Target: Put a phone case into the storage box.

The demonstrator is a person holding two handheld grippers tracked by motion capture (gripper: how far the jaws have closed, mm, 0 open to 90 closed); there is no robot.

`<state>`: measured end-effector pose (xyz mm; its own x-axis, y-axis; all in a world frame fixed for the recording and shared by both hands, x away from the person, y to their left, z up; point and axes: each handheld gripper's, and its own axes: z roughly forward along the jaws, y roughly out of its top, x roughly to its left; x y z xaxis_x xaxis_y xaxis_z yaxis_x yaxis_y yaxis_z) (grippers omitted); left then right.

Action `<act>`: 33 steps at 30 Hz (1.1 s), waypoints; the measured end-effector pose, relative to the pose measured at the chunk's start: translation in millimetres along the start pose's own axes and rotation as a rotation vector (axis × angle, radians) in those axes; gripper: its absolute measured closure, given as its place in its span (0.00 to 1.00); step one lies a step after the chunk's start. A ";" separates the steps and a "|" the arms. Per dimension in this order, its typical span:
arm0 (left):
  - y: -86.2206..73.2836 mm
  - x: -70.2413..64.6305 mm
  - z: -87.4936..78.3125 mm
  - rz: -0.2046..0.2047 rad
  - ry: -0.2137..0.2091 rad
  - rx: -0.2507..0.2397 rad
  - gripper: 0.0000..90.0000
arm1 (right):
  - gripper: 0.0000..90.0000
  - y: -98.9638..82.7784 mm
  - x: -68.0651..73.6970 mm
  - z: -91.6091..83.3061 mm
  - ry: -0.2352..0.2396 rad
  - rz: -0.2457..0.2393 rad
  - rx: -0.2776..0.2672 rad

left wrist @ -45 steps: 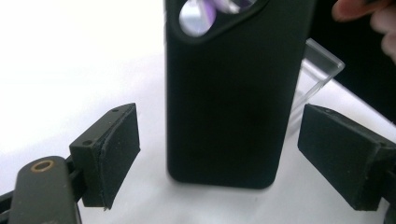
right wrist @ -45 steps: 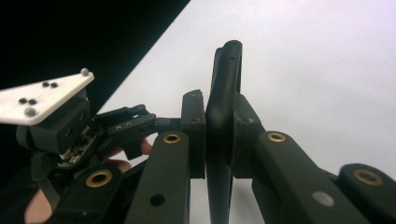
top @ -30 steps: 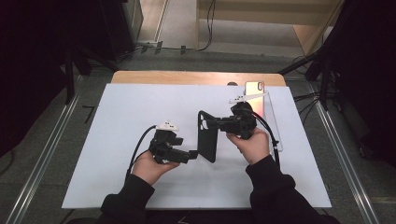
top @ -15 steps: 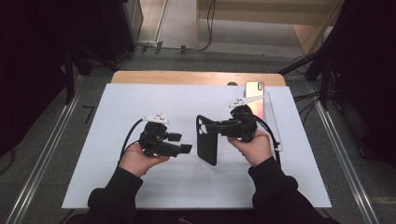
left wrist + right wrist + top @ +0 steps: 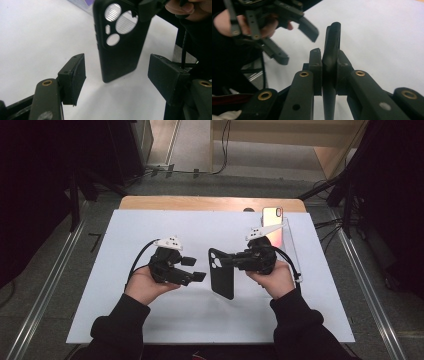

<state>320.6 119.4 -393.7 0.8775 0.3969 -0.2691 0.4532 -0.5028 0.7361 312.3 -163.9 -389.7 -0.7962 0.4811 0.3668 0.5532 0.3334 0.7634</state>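
Black phone case [image 5: 221,279] in right gripper [image 5: 234,261], clear of left gripper [image 5: 192,269] jaws.

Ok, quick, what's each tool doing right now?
Left tool: open, holding nothing, jaws just closing a bit.
Right tool: closed on the black phone case.

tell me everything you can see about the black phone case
The black phone case is matte and looks like soft rubbery plastic, empty, with round and oval camera cutouts near its top and small side-button bumps. It is held upright on its long axis above the white table, bottom end near the surface. The right gripper pinches its upper edge between both pads. The left gripper faces it with jaws apart, not touching.
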 end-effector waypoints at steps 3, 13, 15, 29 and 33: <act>2.9 1.0 -1.3 0.005 -0.006 -0.002 0.34 | 0.86 0.2 0.8 -2.1 0.023 -0.013 -0.002; 10.7 0.5 -2.7 0.054 -0.045 -0.009 0.34 | 0.86 -0.2 10.9 -0.1 0.093 -0.139 0.016; 11.3 0.3 -1.0 0.067 -0.055 -0.005 0.37 | 0.86 -0.5 9.8 1.3 0.111 -0.134 0.020; 8.3 3.2 11.0 0.117 -0.160 0.016 0.69 | 0.86 -0.6 8.6 11.6 0.202 -0.121 0.027; 7.5 10.0 9.4 0.029 -0.245 0.025 0.81 | 0.86 -1.3 4.0 9.8 0.207 -0.113 0.010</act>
<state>334.3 112.4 -396.8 0.9006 0.1857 -0.3930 0.4284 -0.5314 0.7308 310.8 -154.5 -394.5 -0.8861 0.2638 0.3812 0.4590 0.3842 0.8011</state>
